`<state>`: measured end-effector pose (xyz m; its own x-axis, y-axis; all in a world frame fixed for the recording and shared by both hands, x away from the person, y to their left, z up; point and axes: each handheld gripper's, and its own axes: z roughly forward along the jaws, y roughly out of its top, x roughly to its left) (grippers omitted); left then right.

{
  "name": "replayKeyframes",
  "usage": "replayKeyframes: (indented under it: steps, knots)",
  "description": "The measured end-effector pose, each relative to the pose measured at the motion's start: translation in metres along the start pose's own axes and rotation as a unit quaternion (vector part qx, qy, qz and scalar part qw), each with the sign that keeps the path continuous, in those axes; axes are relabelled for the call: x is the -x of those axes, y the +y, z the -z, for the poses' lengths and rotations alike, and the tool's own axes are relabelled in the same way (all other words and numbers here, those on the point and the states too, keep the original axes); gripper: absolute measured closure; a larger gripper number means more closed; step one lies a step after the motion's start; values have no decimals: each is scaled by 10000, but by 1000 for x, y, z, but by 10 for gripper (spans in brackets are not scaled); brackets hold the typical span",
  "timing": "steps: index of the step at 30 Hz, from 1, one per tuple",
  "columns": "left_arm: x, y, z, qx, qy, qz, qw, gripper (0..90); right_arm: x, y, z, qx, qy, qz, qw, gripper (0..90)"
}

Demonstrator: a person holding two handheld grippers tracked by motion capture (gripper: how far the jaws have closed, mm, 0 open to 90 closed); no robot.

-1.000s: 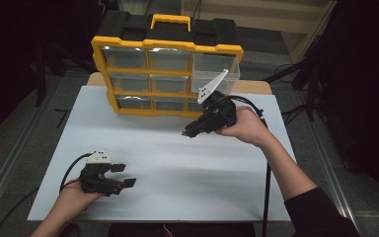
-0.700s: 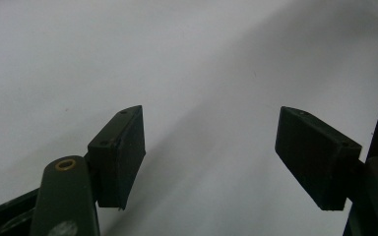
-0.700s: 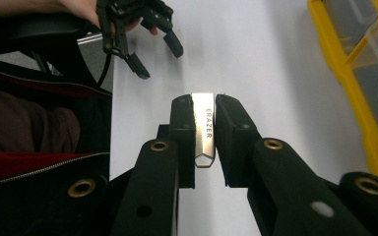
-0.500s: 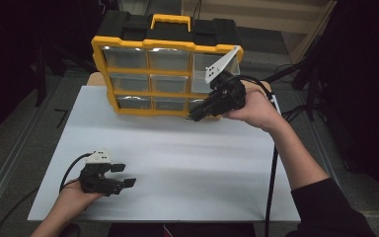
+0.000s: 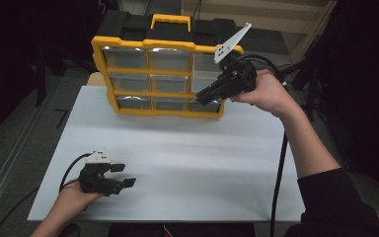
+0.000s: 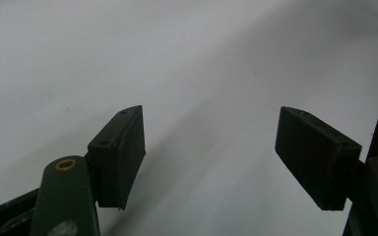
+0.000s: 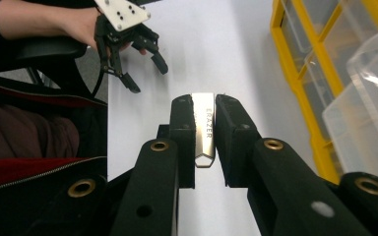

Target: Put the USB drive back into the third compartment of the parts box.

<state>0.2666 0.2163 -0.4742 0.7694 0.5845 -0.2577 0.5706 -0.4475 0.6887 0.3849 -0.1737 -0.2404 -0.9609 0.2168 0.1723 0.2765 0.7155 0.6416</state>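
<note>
My right gripper (image 7: 204, 118) is shut on a white eraser (image 7: 204, 129) that bears the word ERASER, clamped between its two black jaws. In the high view that right gripper (image 5: 203, 95) is held up in front of the right column of the yellow drawer organizer (image 5: 163, 44), beside a clear drawer (image 7: 364, 103) that is pulled out. My left gripper (image 5: 124, 175) rests open on the white table (image 5: 187, 153) near the front left corner. Nothing but bare white surface lies between its jaws, whose fingertips (image 6: 120, 150) stand far apart.
The organizer stands tilted at the table's far edge, with a black case (image 5: 128, 22) behind it. Black cables (image 5: 279, 177) trail from both grippers. Dark floor surrounds the table. In the right gripper view, the left gripper (image 7: 142, 69) and a hand lie farther off.
My right gripper has risen and moved right and away with the eraser, from the organizer's bottom row to its right column. The left gripper has stayed put.
</note>
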Motion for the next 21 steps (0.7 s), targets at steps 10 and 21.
replayKeyframes:
  steps: [10,21]
  knots:
    - [1,0,-1,-44,20,-28,10000,285,10,13,27,184,-155,-61,9997,762]
    - [1,0,-1,-30,3,-23,10000,285,25,25,42,206,-334,-221,9990,762]
